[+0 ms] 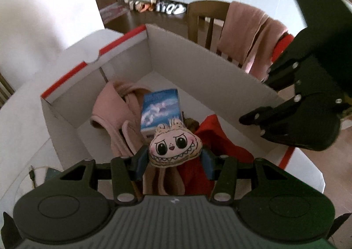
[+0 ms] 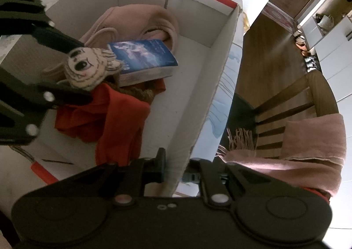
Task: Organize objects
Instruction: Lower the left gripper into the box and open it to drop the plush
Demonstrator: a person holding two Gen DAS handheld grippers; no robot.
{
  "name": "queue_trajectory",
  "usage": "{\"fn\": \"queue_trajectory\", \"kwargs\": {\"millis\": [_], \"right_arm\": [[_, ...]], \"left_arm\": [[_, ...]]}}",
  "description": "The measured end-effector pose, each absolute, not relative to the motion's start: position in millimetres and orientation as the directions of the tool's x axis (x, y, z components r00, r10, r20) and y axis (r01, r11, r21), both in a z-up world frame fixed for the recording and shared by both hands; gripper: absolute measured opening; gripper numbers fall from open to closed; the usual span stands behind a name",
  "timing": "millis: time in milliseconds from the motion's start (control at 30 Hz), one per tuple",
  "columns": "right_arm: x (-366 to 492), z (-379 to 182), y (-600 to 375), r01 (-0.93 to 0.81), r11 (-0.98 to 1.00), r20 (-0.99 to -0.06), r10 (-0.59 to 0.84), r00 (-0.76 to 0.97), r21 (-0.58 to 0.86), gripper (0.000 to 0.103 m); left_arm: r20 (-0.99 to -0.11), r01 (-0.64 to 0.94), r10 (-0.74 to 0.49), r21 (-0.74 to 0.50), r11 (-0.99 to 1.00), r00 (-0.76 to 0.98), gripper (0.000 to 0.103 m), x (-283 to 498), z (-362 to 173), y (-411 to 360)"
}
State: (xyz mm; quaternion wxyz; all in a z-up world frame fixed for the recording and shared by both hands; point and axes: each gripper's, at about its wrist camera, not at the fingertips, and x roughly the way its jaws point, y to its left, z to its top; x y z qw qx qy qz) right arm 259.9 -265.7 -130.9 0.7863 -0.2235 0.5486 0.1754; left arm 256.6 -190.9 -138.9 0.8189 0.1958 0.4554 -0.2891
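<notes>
My left gripper (image 1: 175, 161) is shut on a small plush toy with a drawn face (image 1: 175, 146) and holds it above the open white cardboard box (image 1: 180, 55). The toy also shows in the right wrist view (image 2: 88, 68). In the box lie a blue book (image 1: 161, 109), a pink garment (image 1: 114, 112) and a red cloth (image 1: 211, 139). My right gripper (image 2: 176, 172) stands astride the box's near wall (image 2: 198, 121), one finger inside and one outside, its jaws apart. It shows in the left wrist view (image 1: 255, 117) at the box's right wall.
A wooden chair (image 2: 286, 106) with a pink scarf (image 2: 308, 150) over its back stands beside the box. The box sits on a white table (image 1: 22, 128). Shoes line the far wall (image 1: 158, 7) on the wooden floor.
</notes>
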Motion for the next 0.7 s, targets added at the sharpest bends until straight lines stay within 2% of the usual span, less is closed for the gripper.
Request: {"fn": "queue_trajectory", "kwargs": {"millis": [433, 700], "right_arm": [[257.8, -127.8, -269.5, -0.519, 0.842, -0.939, 0.048, 0.339, -0.145, 0.010], [257.3, -124.4, -268.7, -0.522, 0.840, -0.938, 0.049, 0.343, -0.147, 0.011]], "left_arm": [[-0.916, 0.669, -0.239, 0.042, 0.742, 0.323, 0.050, 263.8, -163.3, -203.9], [-0.918, 0.664, -0.227, 0.052, 0.745, 0.326, 0.065, 260.7, -163.7, -199.9]]}}
